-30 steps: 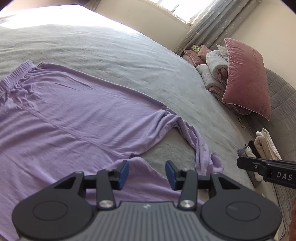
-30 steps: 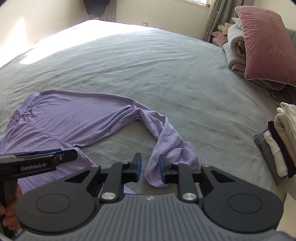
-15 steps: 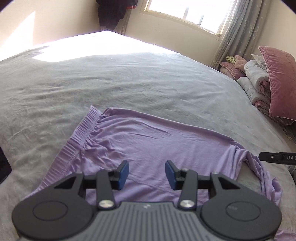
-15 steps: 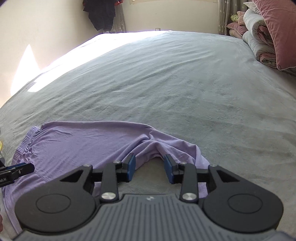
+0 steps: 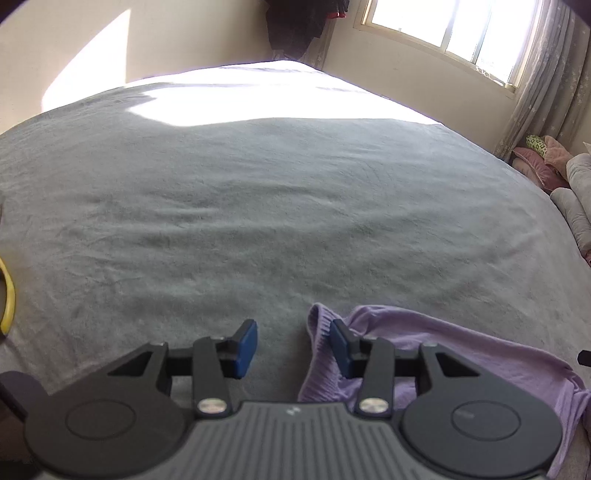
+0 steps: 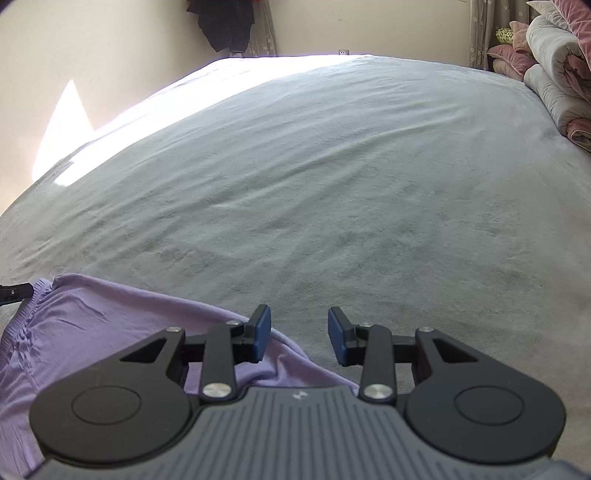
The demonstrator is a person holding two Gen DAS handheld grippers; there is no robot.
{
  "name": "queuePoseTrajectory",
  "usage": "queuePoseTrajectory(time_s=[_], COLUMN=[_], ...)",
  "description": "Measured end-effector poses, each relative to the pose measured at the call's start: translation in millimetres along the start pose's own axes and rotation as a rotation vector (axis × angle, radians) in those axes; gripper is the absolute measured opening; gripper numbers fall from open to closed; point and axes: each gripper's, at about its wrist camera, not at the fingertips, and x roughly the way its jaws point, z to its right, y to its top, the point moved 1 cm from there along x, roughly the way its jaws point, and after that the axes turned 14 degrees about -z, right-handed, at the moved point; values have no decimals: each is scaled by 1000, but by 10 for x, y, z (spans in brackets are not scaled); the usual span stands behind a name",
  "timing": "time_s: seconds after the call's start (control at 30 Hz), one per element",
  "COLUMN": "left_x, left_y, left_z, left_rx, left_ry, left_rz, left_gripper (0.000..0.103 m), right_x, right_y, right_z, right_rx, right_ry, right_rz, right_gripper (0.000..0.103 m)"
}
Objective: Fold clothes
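Observation:
A lilac garment (image 5: 436, 343) lies spread on the grey bed cover (image 5: 258, 206). In the left wrist view its ribbed waistband corner (image 5: 320, 332) stands up between the blue pads, close against the right one. My left gripper (image 5: 293, 345) is open around that corner. In the right wrist view the same garment (image 6: 92, 325) fills the lower left, its far edge running under the left pad. My right gripper (image 6: 299, 334) is open, with bare bed cover (image 6: 332, 177) between its fingers.
Rolled grey and pink bedding (image 6: 554, 66) and cushions (image 5: 539, 162) are piled at the bed's right end. Dark clothes (image 6: 225, 22) hang on the far wall. A yellow object (image 5: 9, 299) shows at the left edge. The other gripper's tip (image 6: 13, 293) pokes in at left.
Both grippers swung left and tilted up toward the far edge of the garment. The left one went from over the cloth's middle to its waistband corner. The right jaws opened wider.

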Motion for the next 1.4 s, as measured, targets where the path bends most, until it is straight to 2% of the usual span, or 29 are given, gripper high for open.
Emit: queuePoseTrajectory(time_s=[0.13, 0.2, 0.23, 0.27, 0.3, 0.33, 0.43, 0.63, 0.73, 0.83, 1.0, 1.1, 1.13, 1.2, 1.23, 1.27, 1.3, 1.33, 1.4], left_x=[134, 153, 167, 179, 171, 157, 94, -2, -12, 42, 268, 279, 259, 170, 125, 73, 17, -21, -83], left_y=[66, 67, 61, 49, 29, 8, -56, -151, -172, -167, -123, -90, -90, -113, -129, -154, -182, -204, -236], left_z=[12, 27, 47, 79, 104, 126, 140, 91, 70, 82, 122, 167, 191, 243, 268, 312, 363, 412, 558], left_rx=[-21, -26, -22, -9, 5, 18, 23, -11, -24, -15, 1, 21, 32, 49, 54, 63, 74, 88, 127], left_ry=[-10, -21, -23, -7, 10, 23, 36, 49, 65, 94, 172, 208, 223, 223, 213, 197, 181, 170, 141], left_rz=[-5, 13, 18, 32, 55, 80, 154, 301, 353, 344, 235, 215, 212, 221, 227, 233, 240, 241, 227], left_gripper=[37, 18, 7, 5, 3, 1, 0, 0, 0, 0, 0, 0, 3, 14, 27, 35, 36, 36, 37], right_x=[223, 269, 279, 287, 282, 265, 205, -20, -7, 75, 350, 359, 324, 236, 170, 102, 22, -61, -226], right_y=[3, -16, -20, -22, -31, -43, -54, -49, -56, -64, -85, -95, -91, -89, -101, -114, -152, -193, -277], right_z=[-49, -73, -83, -94, -106, -131, -184, -245, -298, -332, -322, -321, -311, -274, -232, -187, -113, -34, 124], right_rx=[-16, -25, -33, -42, -49, -62, -81, -84, -112, -122, -98, -79, -65, -39, -24, -8, 13, 35, 78], right_ry=[-1, -2, 4, 11, 34, 28, 0, -57, -103, -122, -142, -143, -135, -117, -111, -105, -99, -93, -81], right_rz=[-33, -21, -22, -25, -35, -35, -8, 149, 192, 198, 135, 123, 116, 105, 105, 106, 107, 109, 111], right_gripper=[38, 37, 28, 11, 3, 3, 3, 3, 1, 1, 1, 4, 12, 13, 15, 22, 29, 45, 46])
